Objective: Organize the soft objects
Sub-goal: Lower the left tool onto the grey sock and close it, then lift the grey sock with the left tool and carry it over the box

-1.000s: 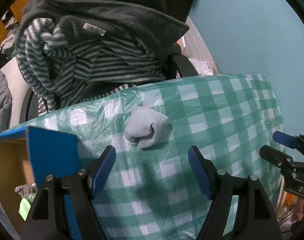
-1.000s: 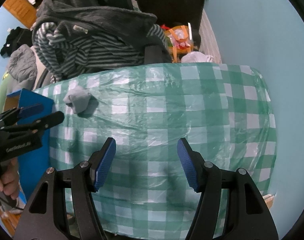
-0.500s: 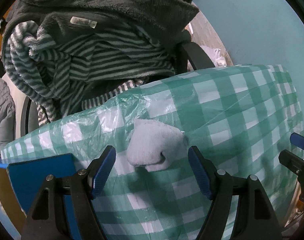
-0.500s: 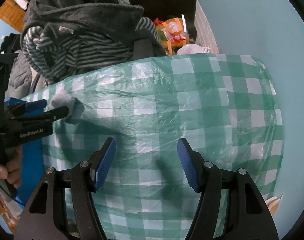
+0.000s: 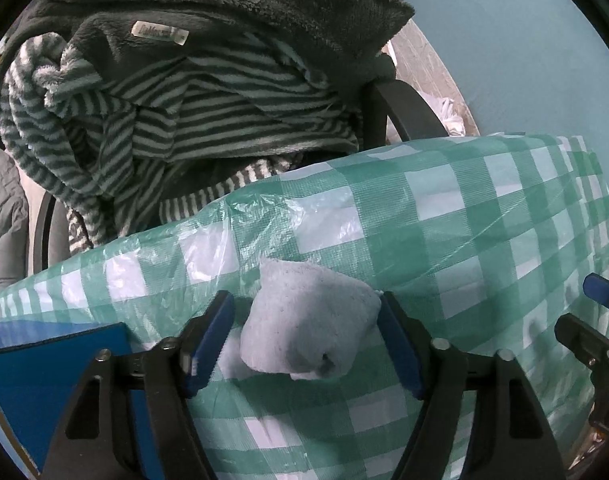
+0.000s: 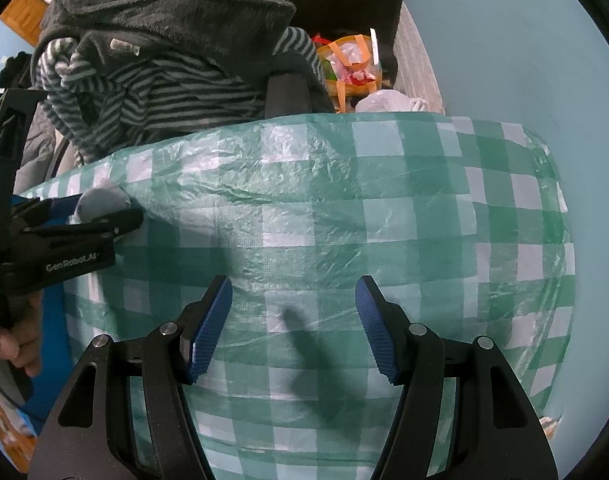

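The rolled grey sock [image 5: 310, 330] lies on the table, on its green-and-white checked plastic cover [image 5: 456, 216], and sits directly between the two blue pads of the left tongs [image 5: 306, 340]. The pad at 3 o'clock of the sock appears to touch its side, while a narrow gap shows between the sock and the pad at 9 o'clock, so the left tongs are closing around it but not yet clenched on it. Seen from the right wrist, the same sock [image 6: 102, 202] shows at 10 o'clock, partly hidden behind the black finger of the left tongs [image 6: 104, 216], with a person's hand [image 6: 14, 342] gripping the handle below. The right tongs [image 6: 292, 326] stand released above bare checked cover, nothing between their pads, well apart from the sock. At 12 o'clock beyond the table edge, a dark fleece garment [image 5: 232, 8] and a striped fleece garment [image 5: 208, 104] are heaped on a chair. A blue box [image 5: 44, 372] edge sits at 8 o'clock of the sock.
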A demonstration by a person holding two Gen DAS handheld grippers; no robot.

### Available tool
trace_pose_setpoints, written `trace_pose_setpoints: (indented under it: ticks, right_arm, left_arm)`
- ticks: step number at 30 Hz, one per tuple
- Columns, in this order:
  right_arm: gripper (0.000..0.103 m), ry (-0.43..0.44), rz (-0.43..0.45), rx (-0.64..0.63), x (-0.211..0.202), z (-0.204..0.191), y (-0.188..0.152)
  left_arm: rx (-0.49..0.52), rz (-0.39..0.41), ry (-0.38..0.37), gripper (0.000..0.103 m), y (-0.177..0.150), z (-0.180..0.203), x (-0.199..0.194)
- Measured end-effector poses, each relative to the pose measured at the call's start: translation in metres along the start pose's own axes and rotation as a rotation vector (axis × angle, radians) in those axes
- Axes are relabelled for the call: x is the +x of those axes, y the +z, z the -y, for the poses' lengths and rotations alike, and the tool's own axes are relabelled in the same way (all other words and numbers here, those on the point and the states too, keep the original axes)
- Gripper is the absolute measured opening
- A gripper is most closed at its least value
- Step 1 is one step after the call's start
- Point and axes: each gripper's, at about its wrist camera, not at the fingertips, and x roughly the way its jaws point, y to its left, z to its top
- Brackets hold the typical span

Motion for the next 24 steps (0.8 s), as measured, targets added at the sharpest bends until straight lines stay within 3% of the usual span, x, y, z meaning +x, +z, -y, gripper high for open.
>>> trace_pose_setpoints:
  ticks: [7,9,15,19,24]
  right_arm:
    - [0.063,-0.002,0.001,-0.013,0.000,-0.005,-0.003]
    - [0.063,0.001,0.003,-0.022,-0.001,-0.007,-0.004]
    - [0.063,0.008,0.017,-0.050,-0.007,-0.015,-0.009]
    - [0.051,0.015,0.024,-0.071,-0.015,-0.021,-0.013]
    - [0.044,0.020,0.035,-0.097,-0.027,-0.028,-0.021]
  left_arm:
    - [0.001,0.033,0.006,0.034,-0.001,-0.006,-0.001]
    - [0.013,0.053,0.034,0.030,-0.003,-0.007,-0.003]
    - [0.049,0.087,0.044,0.026,-0.016,-0.008,-0.019]
    - [0.051,0.111,0.018,0.026,-0.028,-0.005,-0.034]
    - [0.044,0.149,-0.013,0.026,-0.044,-0.001,-0.058]
